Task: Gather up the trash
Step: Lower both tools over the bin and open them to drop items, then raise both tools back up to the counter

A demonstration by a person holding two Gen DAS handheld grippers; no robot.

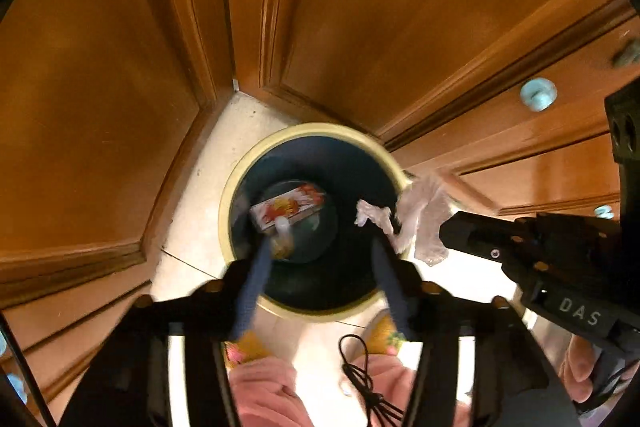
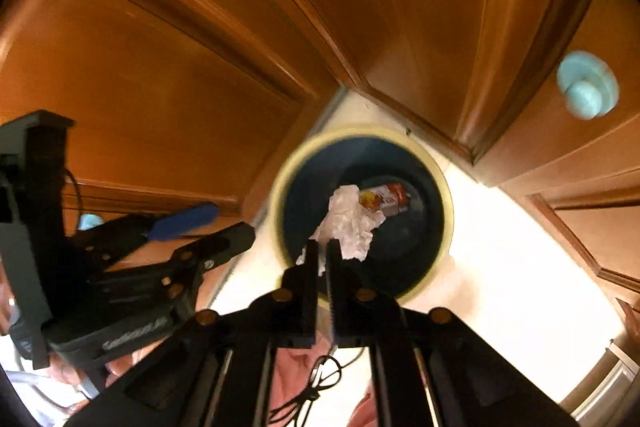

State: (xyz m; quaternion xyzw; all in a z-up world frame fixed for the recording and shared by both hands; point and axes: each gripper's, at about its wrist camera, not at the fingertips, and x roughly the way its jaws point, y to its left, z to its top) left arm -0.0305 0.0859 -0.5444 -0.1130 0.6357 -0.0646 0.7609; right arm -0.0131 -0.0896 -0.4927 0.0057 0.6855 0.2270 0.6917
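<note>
White crumpled tissue (image 2: 348, 223) hung at the tips of the right gripper (image 2: 322, 259), jaws barely parted, above the round dark bin with the yellow rim (image 2: 446, 195). The left gripper (image 1: 320, 251) stood spread and empty over a printed carton (image 1: 288, 207) inside. The risk: that light tissue could drift, snag the rim and land on the floor.

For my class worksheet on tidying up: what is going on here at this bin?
A person holds a gripper in each hand over a round dark bin with a pale rim, set on the floor by wooden cabinets. The left gripper stands open above the bin; a printed carton lies inside. The right gripper, jaws only slightly apart, has a crumpled white tissue at its tips above the opening; whether it is pinched or loose is unclear.
</note>
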